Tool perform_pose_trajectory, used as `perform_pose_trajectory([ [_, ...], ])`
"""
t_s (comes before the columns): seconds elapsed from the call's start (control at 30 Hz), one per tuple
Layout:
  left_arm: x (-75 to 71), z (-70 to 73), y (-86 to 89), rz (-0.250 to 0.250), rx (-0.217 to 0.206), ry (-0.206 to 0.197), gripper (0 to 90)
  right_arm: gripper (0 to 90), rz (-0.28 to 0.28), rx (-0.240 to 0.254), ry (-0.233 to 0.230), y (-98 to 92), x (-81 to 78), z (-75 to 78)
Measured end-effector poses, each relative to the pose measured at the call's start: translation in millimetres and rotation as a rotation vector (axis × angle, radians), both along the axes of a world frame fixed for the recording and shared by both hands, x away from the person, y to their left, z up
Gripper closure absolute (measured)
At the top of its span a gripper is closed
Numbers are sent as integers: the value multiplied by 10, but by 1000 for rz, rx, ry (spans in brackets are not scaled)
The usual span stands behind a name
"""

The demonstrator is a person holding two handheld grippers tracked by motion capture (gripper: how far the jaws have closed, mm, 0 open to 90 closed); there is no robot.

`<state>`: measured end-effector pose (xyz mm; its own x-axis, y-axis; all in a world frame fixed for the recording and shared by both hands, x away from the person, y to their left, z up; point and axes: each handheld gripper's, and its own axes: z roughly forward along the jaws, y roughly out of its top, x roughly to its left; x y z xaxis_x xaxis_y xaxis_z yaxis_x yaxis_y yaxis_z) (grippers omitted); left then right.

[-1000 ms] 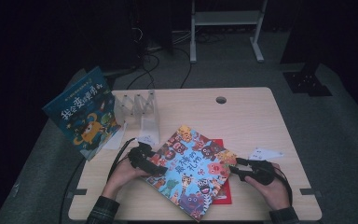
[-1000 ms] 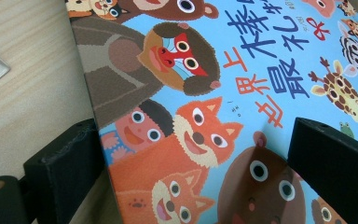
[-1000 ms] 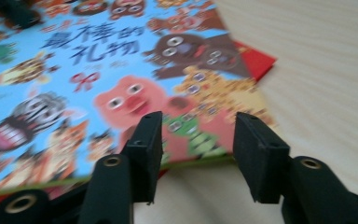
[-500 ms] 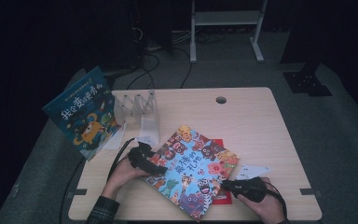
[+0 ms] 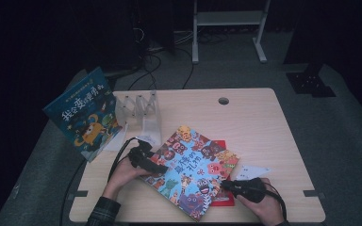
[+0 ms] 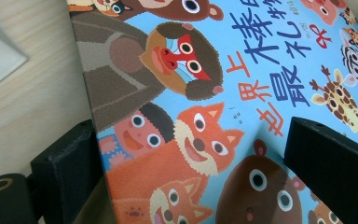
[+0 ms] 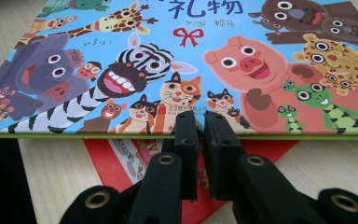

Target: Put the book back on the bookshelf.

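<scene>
A person works a picture book (image 5: 192,170) on a desk (image 5: 254,122) with a gripper in each hand. The left gripper (image 5: 152,165) straddles the book's left edge, one jaw under the cover and one over it, as its own view shows (image 6: 205,121); whether the pads actually press on the cover cannot be told. The right gripper (image 5: 228,186) sits at the book's lower right edge, its jaws having just closed to a narrow slit with nothing visibly between them; their tips (image 7: 204,122) meet the book's edge above a red booklet (image 7: 121,158) that lies beneath. The book lies flat and askew between the two grippers, closed, not yet lifted. Beyond the left gripper stands a clear rack (image 5: 143,110), with a second book (image 5: 82,115) propped at its far side, off the desk's edge. Judging by that, the job looks barely begun: the book is approached from both sides, but raising it and setting it into the rack remain to be done.
</scene>
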<state>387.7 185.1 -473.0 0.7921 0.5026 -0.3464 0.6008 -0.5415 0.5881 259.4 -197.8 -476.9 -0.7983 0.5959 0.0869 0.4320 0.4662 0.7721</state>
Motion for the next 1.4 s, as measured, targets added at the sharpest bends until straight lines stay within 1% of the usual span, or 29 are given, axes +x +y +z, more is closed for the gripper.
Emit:
perform_pose_trajectory([
  [0.07,14,17,35,15,-5,-2,73,830,3,-1,2,35,32,3],
  [0.1,20,18,47,18,-14,1,74,829,2,0,5,43,42,3],
  [0.2,28,37,52,20,2,4,74,830,1,1,8,62,61,5],
  [0.3,20,95,51,19,1,-8,74,831,3,1,15,65,73,7],
  [0.33,19,116,56,22,-11,-7,74,832,5,3,15,60,78,4],
  [0.37,19,116,56,22,-11,-7,75,832,5,3,15,60,78,4],
  [0.4,16,146,65,28,-28,-14,75,833,6,5,17,56,81,2],
  [0.47,15,201,82,30,-45,-23,97,833,4,5,19,59,81,5],
  [0.5,14,225,90,27,-52,-31,103,834,3,10,20,59,84,6],
  [0.53,8,265,97,29,-72,-38,109,834,3,10,21,60,87,7],
  [0.57,7,328,105,23,-83,-54,124,836,6,13,25,58,94,8],
  [0.67,9,423,98,13,-97,-70,129,838,5,15,30,56,101,6],
  [0.7,15,458,94,12,-109,-76,130,838,5,14,30,58,102,5],
  [0.73,15,458,94,12,-109,-76,132,838,5,14,30,58,102,5],
  [0.8,30,531,94,7,-134,-86,143,844,10,21,36,53,120,2],
  [0.9,45,602,85,1,-139,-104,144,855,10,27,40,55,140,-2],
  [0.93,45,602,85,1,-139,-104,144,855,10,27,40,55,140,-2],
  [0.97,54,663,96,0,-147,-114,151,856,13,30,39,71,157,-6],
  [1.07,58,764,137,-11,-176,-130,201,856,15,25,38,100,181,-5],
  [1.1,58,764,137,-11,-176,-130,214,856,15,25,38,100,181,-5],
  [1.13,59,820,141,-17,-177,-137,220,857,15,22,37,123,195,-5],
  [1.17,59,820,141,-17,-177,-137,220,857,15,22,37,123,195,-5],
  [1.2,62,873,125,-18,-160,-152,220,861,16,16,34,151,213,-2],
  [1.23,62,873,125,-18,-160,-152,223,861,16,16,34,151,213,-2],
  [1.27,64,902,117,-14,-155,-156,223,861,16,13,35,160,219,1],
  [1.3,69,937,121,-10,-160,-165,254,862,20,11,32,180,236,0],
  [1.33,69,937,121,-10,-160,-165,271,862,20,11,32,180,236,0],
  [1.37,67,957,124,-6,-178,-164,271,863,19,10,34,184,239,1],
  [1.4,64,983,115,-25,-197,-163,330,866,17,11,32,201,248,-3],
])
